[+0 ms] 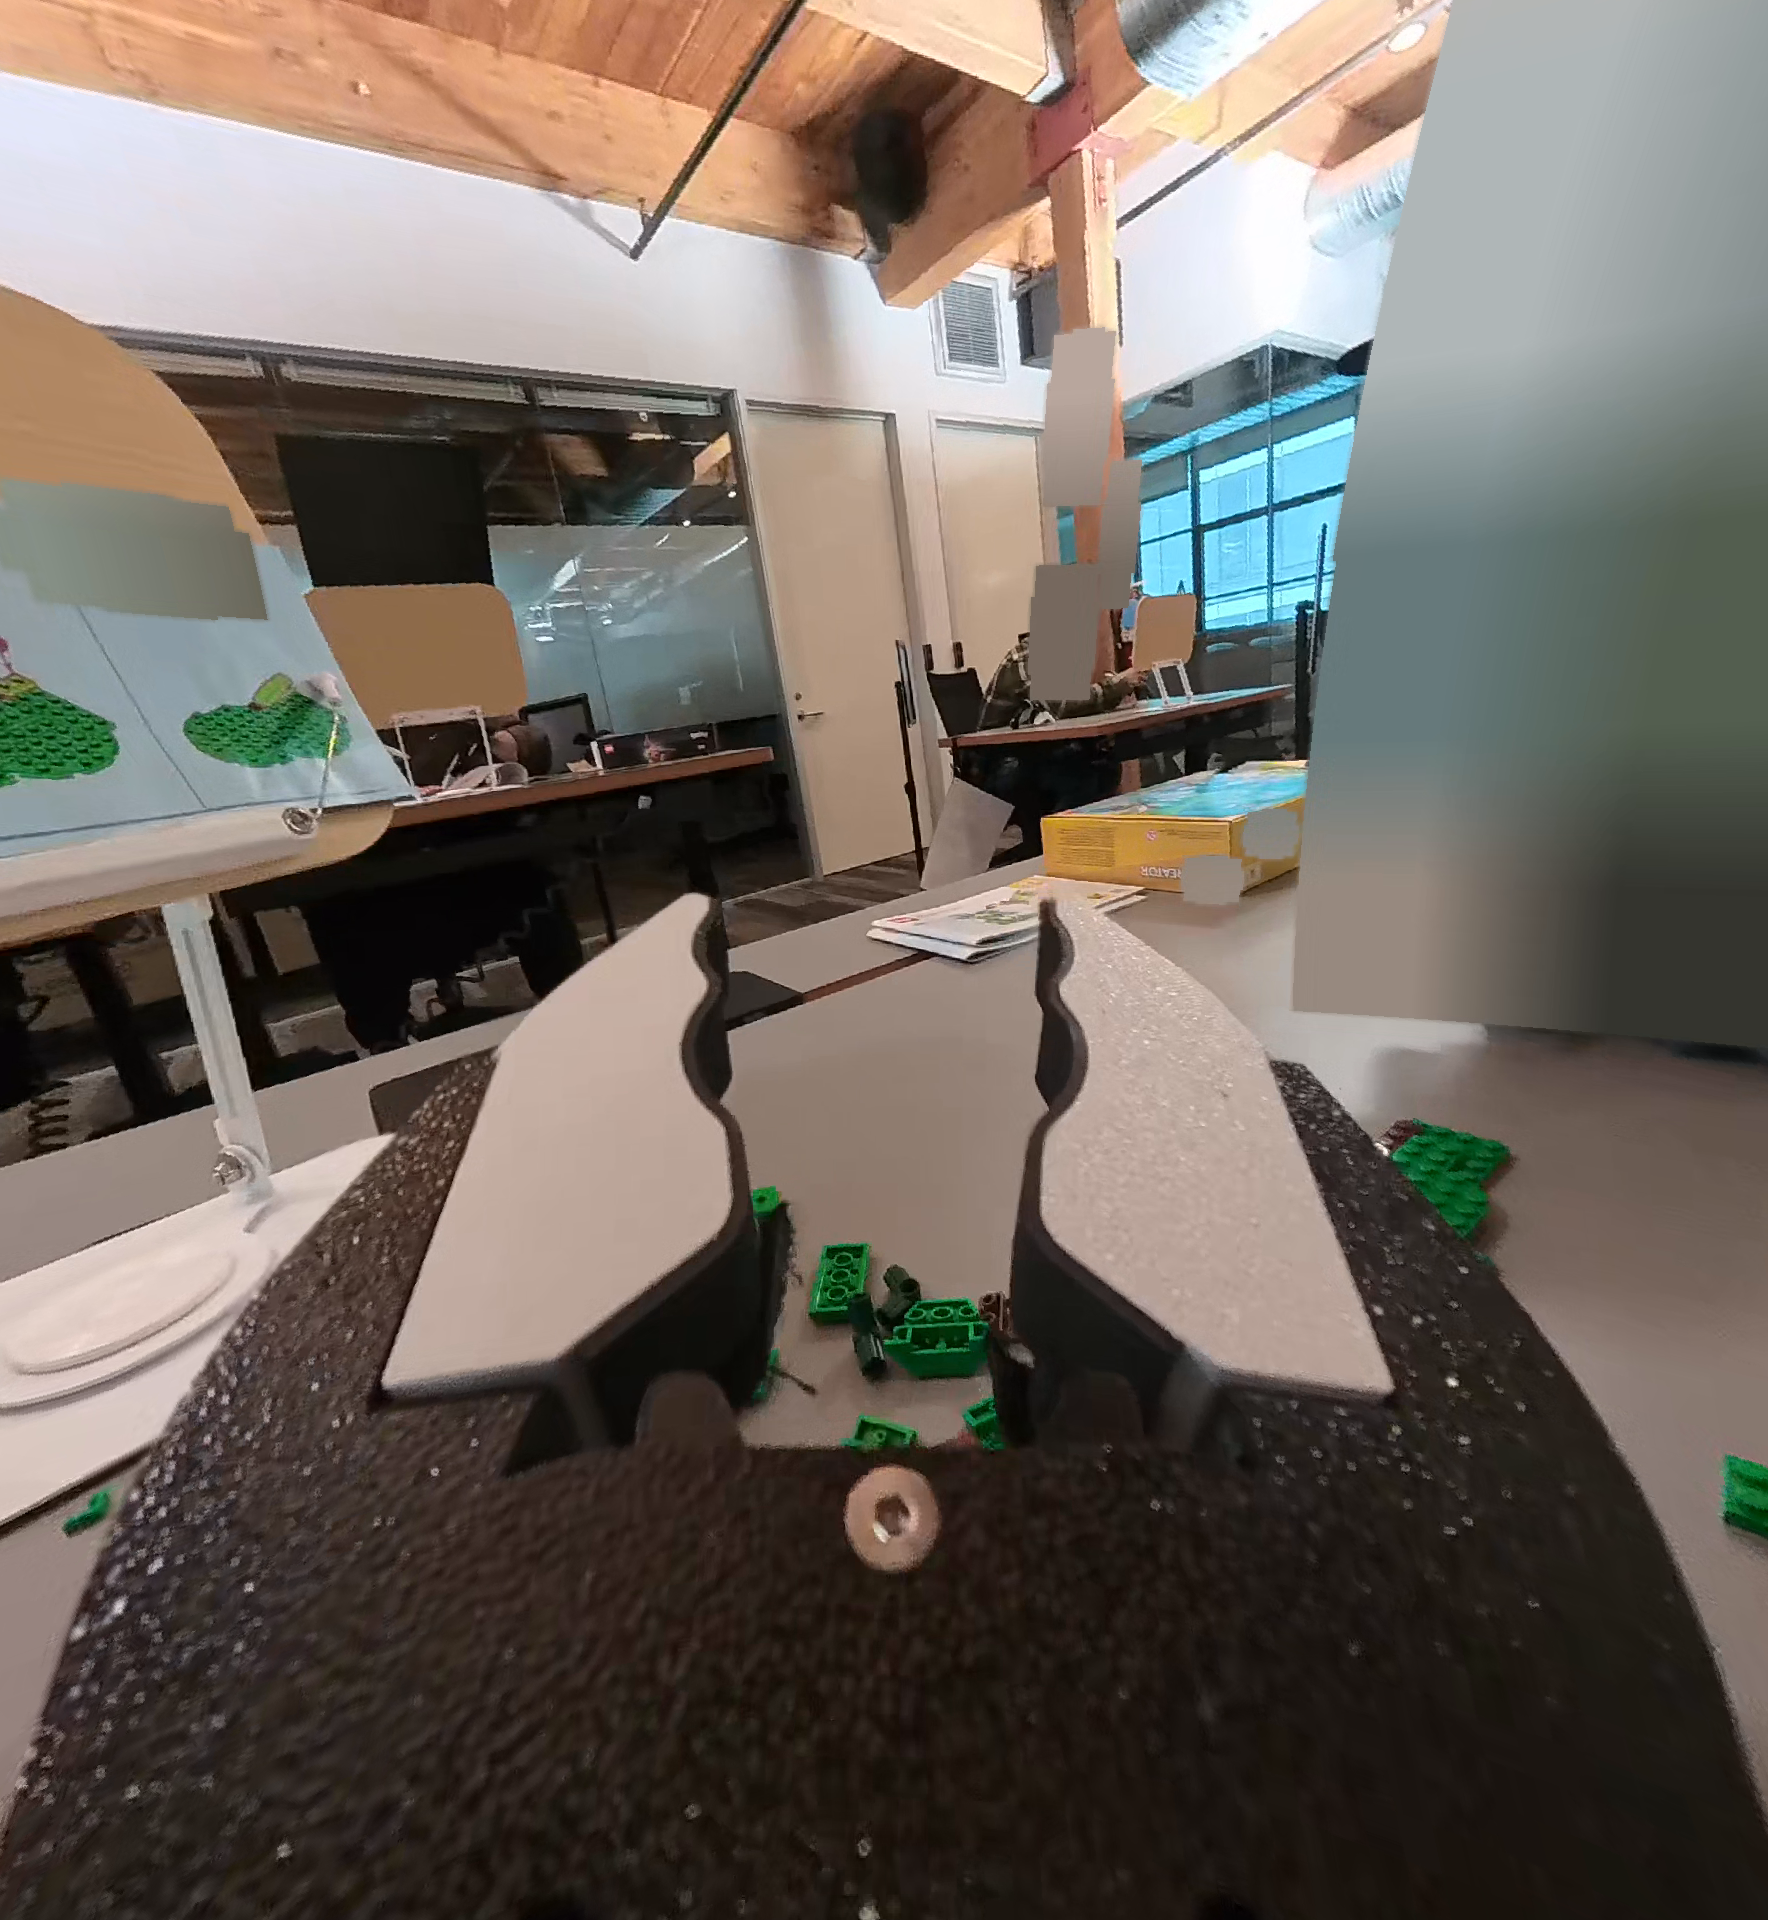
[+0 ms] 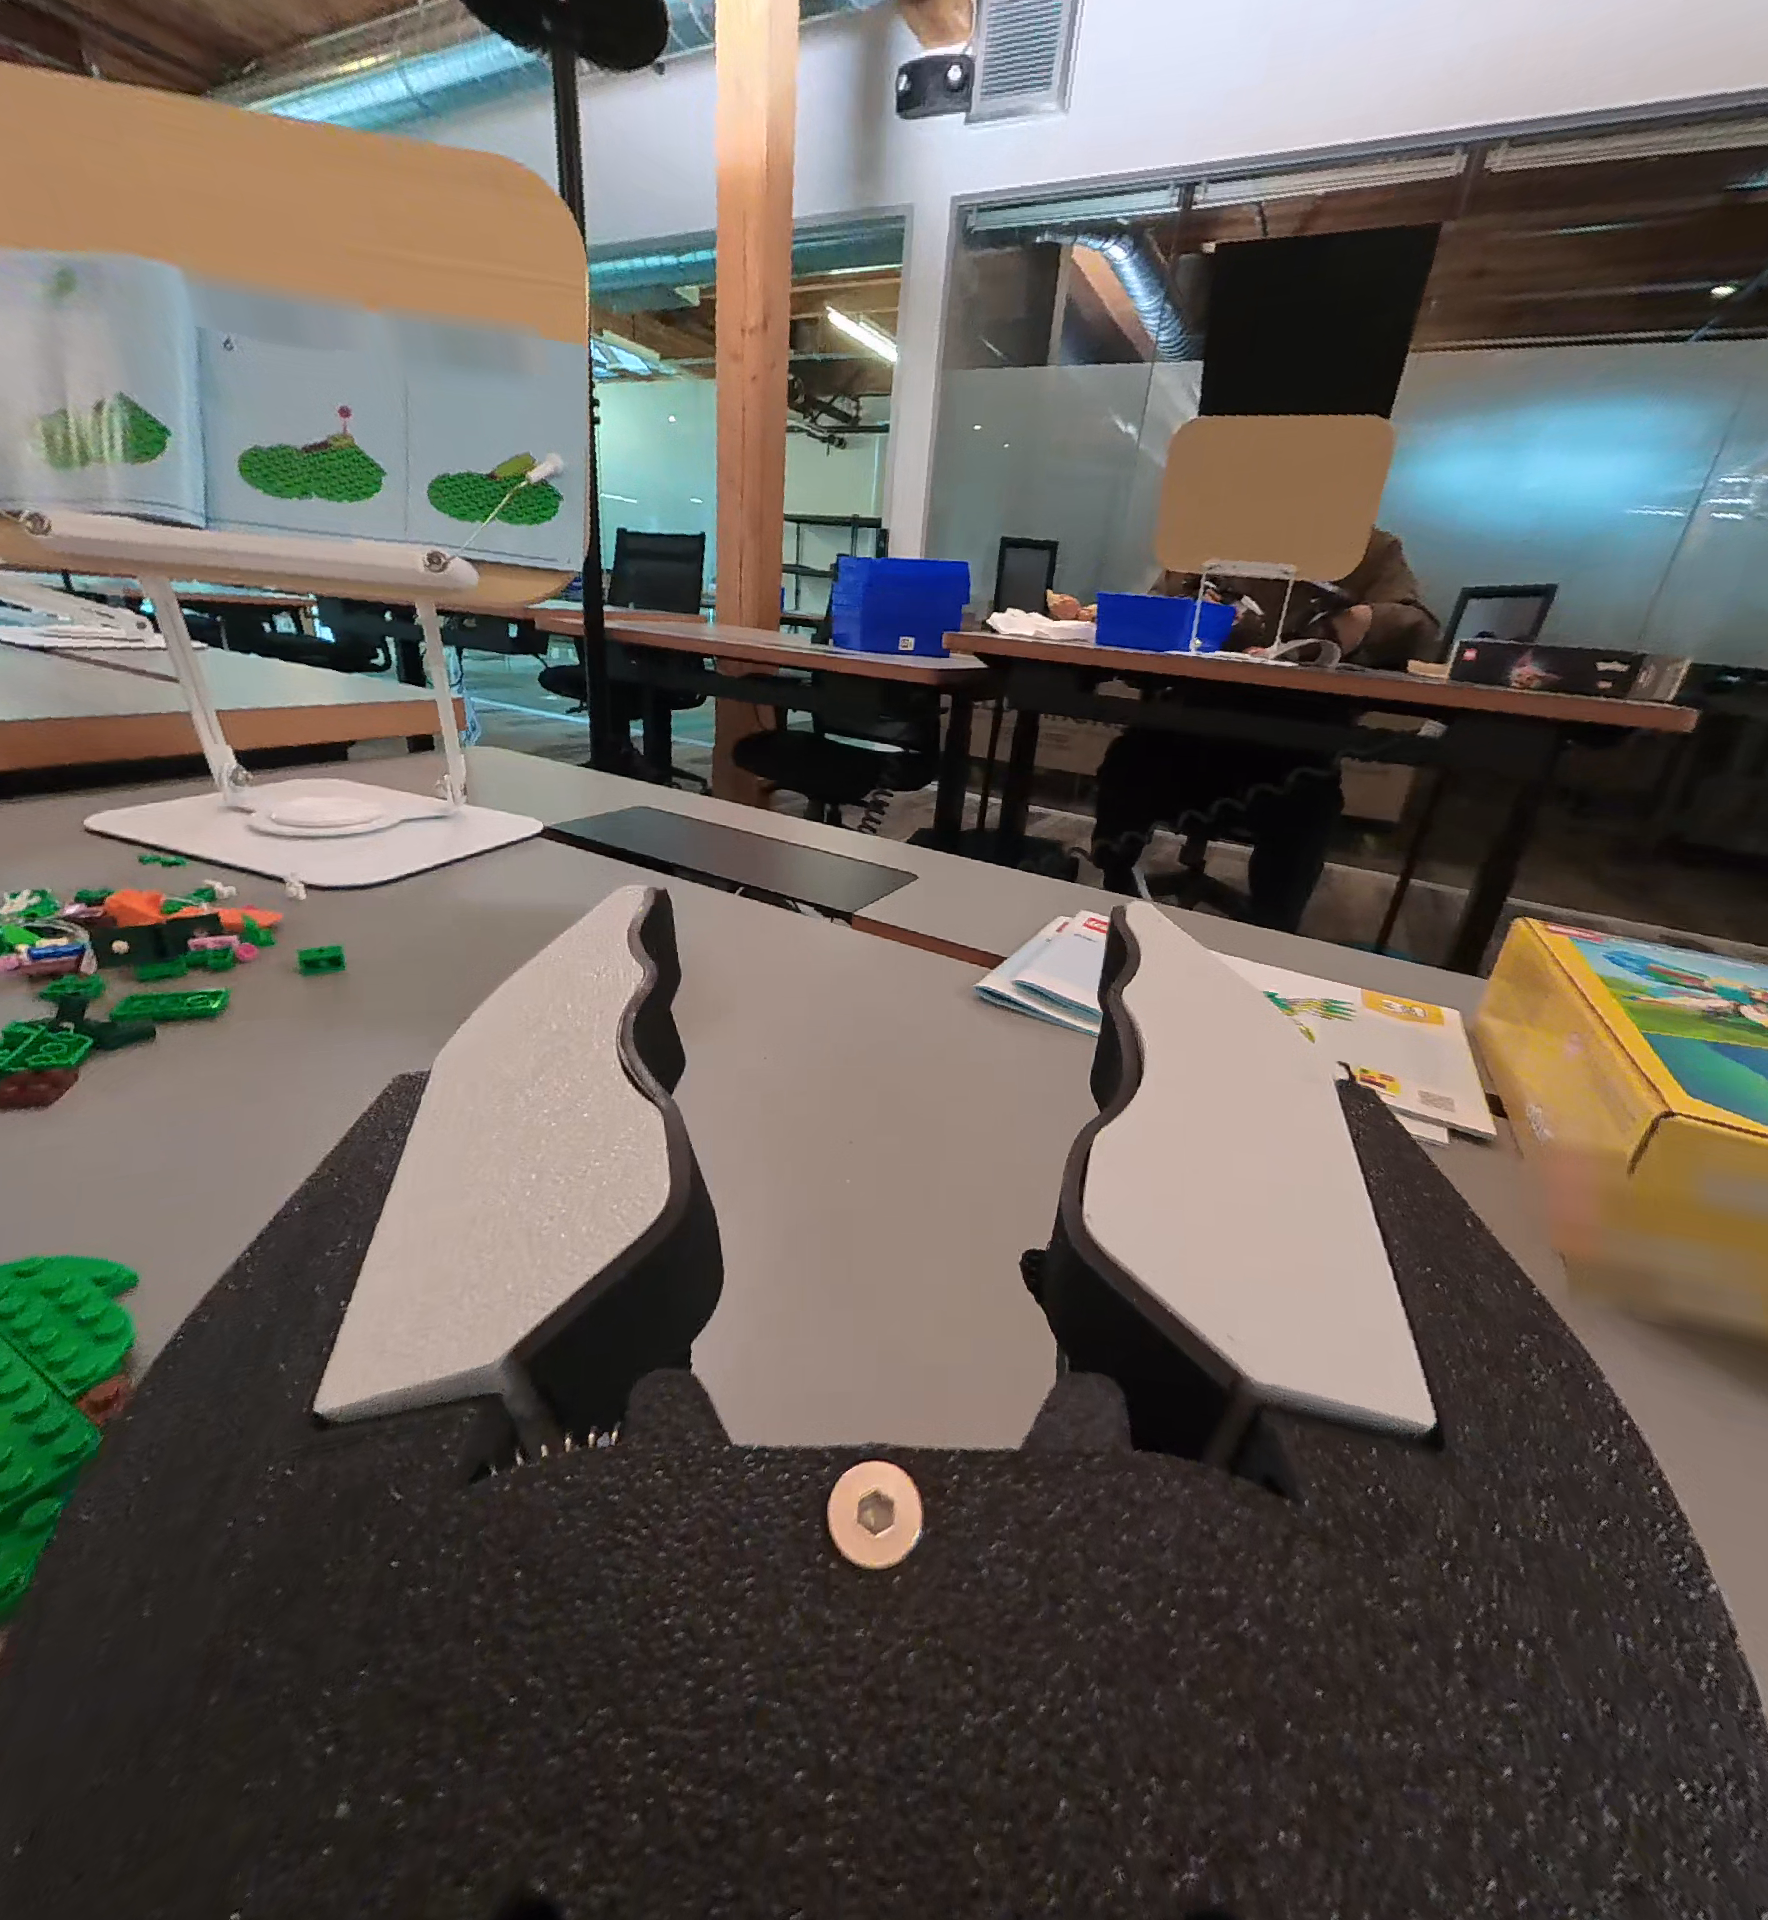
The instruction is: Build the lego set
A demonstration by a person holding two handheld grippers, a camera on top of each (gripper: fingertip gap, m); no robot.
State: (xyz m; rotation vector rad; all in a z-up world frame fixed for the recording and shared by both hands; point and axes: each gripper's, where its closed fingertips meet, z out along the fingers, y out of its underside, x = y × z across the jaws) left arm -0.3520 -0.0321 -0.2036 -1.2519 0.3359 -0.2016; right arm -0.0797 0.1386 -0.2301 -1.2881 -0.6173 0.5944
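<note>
On smooth grey table (image 2: pixel 859 1091), studded green plate (image 2: pixel 7 1382), left gripper (image 1: pixel 880 935) jaws apart

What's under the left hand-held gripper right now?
Loose green lego pieces lie on the grey table between the open left hand-held gripper fingers. Its black body hides anything directly beneath.

A grey table (image 2: pixel 859 1049) carried everything; a white stand base (image 2: pixel 340 831) sat at ten o'clock in the right wrist view, with a flat black panel (image 2: pixel 734 857) just beside it toward twelve; loose mixed bricks (image 2: pixel 101 935) lay scattered at nine o'clock, and a green studded plate (image 2: pixel 7 1403) at eight; folded instruction booklets (image 2: pixel 1379 1049) rested at two o'clock, a yellow box (image 2: pixel 1690 1122) beside them at three; small green pieces (image 1: pixel 921 1320) dotted the left wrist view's centre.
</note>
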